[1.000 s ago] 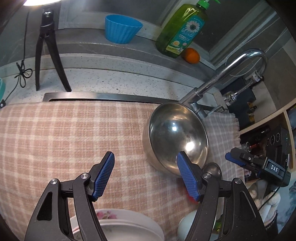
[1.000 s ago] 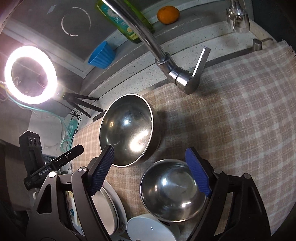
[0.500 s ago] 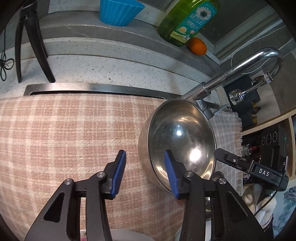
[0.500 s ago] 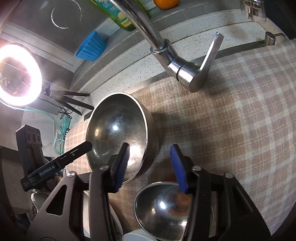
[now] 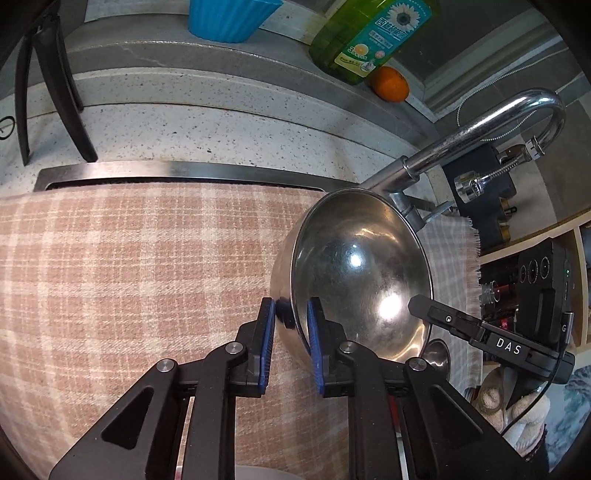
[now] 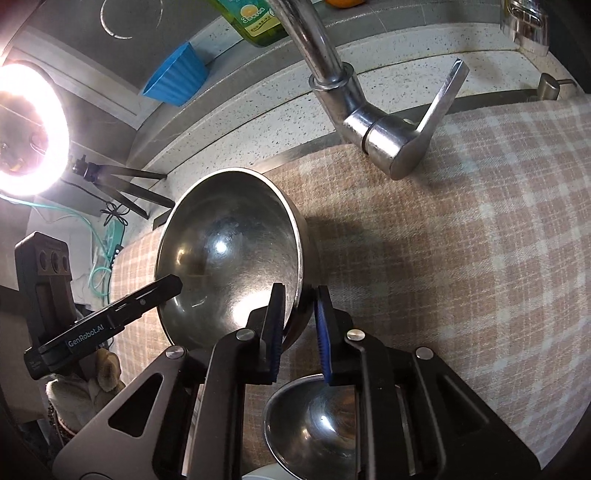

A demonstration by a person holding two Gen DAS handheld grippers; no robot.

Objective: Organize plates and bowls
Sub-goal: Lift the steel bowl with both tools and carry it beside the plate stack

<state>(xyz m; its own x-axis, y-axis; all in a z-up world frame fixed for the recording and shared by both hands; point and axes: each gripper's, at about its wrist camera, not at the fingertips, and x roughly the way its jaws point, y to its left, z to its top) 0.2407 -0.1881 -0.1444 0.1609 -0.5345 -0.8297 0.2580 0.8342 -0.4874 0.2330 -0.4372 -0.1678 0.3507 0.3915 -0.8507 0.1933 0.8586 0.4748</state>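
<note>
Both grippers have descended, left gripper [image 5: 290, 325] and right gripper [image 6: 299, 314] closing fingers on the large steel bowl [image 5: 358, 273] rim; nothing stacked yet.

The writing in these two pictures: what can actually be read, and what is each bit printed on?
"DAS": on the black gripper seen at the right of the left wrist view.
"GenRobot.AI": on the black gripper seen at the left of the right wrist view.
"3": a large numeral on the green bottle label.
Remaining print on the bottle label, beside a daisy picture: too small and blurred to read.
</note>
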